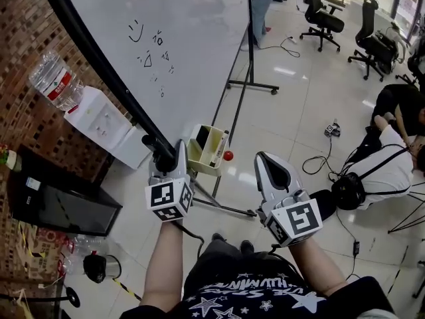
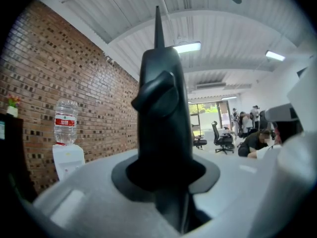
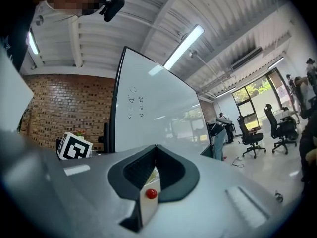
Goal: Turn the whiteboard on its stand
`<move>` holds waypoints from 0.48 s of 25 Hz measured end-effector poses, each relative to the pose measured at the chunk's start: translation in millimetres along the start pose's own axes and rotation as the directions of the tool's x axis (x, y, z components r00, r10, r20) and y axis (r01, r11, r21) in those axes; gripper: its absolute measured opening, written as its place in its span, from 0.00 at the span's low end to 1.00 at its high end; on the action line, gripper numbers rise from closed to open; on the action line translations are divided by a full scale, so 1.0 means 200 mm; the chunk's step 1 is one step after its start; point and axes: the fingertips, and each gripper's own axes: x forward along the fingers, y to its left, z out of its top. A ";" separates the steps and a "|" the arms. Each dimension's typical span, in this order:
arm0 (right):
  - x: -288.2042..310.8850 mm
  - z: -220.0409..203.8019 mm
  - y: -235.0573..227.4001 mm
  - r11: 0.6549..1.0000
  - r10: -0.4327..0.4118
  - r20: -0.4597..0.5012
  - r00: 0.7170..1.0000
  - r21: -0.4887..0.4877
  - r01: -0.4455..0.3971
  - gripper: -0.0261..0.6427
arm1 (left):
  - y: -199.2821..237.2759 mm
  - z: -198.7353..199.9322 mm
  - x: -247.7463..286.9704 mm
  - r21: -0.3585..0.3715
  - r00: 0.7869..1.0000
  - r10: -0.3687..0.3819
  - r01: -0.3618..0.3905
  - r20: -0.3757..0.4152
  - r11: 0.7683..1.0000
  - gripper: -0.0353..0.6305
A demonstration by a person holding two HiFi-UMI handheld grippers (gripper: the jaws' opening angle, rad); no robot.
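Observation:
The big whiteboard (image 1: 179, 32) with a black frame and a few pen marks stands tilted on its wheeled stand (image 1: 250, 52); it also shows in the right gripper view as the whiteboard (image 3: 153, 98). My left gripper (image 1: 163, 154) is shut on the board's black lower frame edge (image 2: 163, 123), which fills the space between its jaws. A yellowish pen tray (image 1: 206, 148) with a red knob (image 1: 228, 155) hangs just right of that grip. My right gripper (image 1: 272, 168) hovers apart from the board, to the right of the tray, shut and holding nothing.
A water dispenser with a bottle (image 1: 58, 84) and a black cabinet (image 1: 60, 201) stand against the brick wall at left. Stand legs (image 1: 222, 207) run under my grippers. Office chairs (image 1: 323, 17), floor cables (image 1: 319, 161) and a seated person (image 1: 392, 158) are at right.

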 end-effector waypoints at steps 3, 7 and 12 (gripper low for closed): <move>-0.05 0.03 -0.03 0.999 -0.024 0.021 0.999 0.022 0.024 0.05 | -0.03 0.00 -0.04 -0.001 1.000 0.003 -0.003 -0.003 1.000 0.25; -0.14 0.05 -0.03 0.999 -0.041 0.067 0.997 0.035 0.039 0.05 | -0.06 0.00 -0.09 0.006 1.000 0.000 -0.001 0.003 1.000 0.25; -0.23 -0.03 -0.01 0.997 -0.045 0.057 0.997 0.062 0.041 0.05 | -0.13 0.02 -0.21 0.014 0.999 -0.013 0.012 0.030 1.000 0.25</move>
